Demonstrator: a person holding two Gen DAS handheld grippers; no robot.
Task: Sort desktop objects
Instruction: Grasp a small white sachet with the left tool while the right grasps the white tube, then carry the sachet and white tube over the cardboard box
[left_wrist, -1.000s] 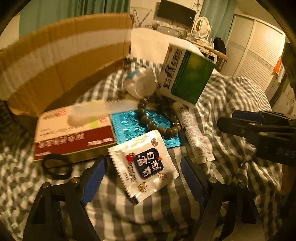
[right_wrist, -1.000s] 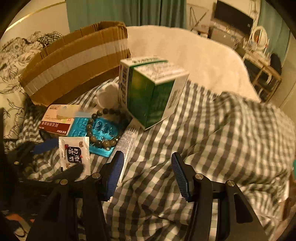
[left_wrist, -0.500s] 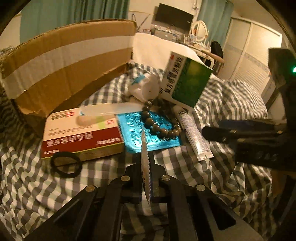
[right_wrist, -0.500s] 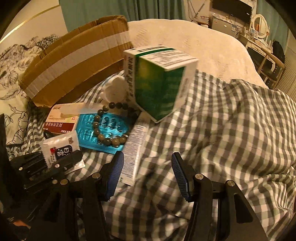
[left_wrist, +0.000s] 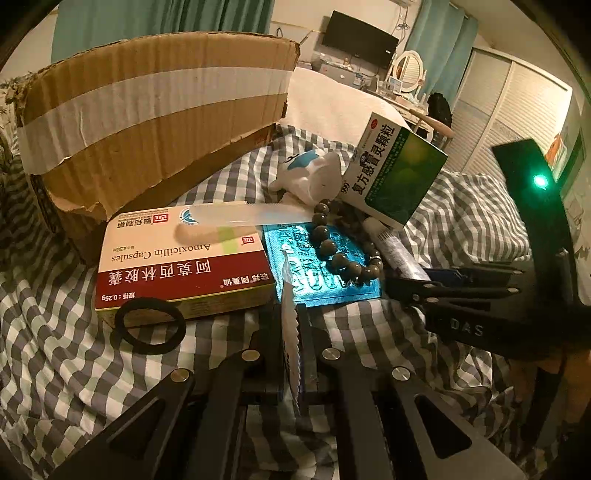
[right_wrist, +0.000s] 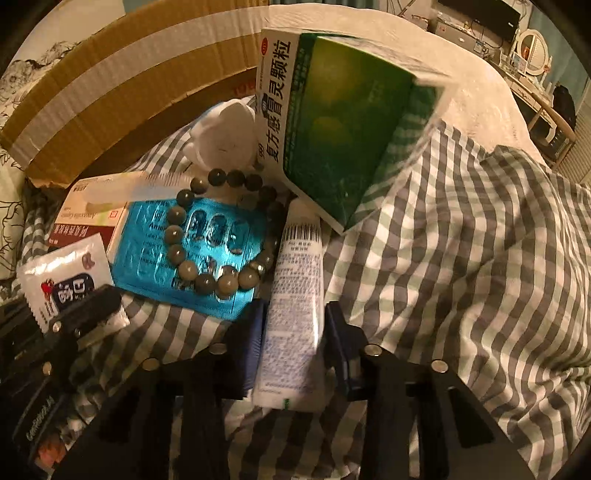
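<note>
My left gripper (left_wrist: 290, 314) is shut on a white snack sachet (left_wrist: 289, 295), which stands edge-on between its pads; the right wrist view shows the sachet's (right_wrist: 66, 280) printed face. My right gripper (right_wrist: 295, 321) points down over a white tube (right_wrist: 295, 295) that lies on the checked cloth. Its jaws are closing, with the tube between them and a pad against each side. A bead bracelet (right_wrist: 207, 236) lies on a blue blister pack (right_wrist: 184, 251) just left of the tube. A green and white medicine box (right_wrist: 343, 122) leans over the tube's far end.
An open cardboard box (left_wrist: 155, 110) stands at the back left. In front of it lie a red and white capsule box (left_wrist: 177, 266) with a clear comb (left_wrist: 240, 218) on top, and a black hair ring (left_wrist: 149, 325). A white figurine (left_wrist: 314, 177) sits behind the bracelet.
The left gripper closed on the sachet and turned it up on edge. The right gripper came down over the white tube and its jaws narrowed around it.
</note>
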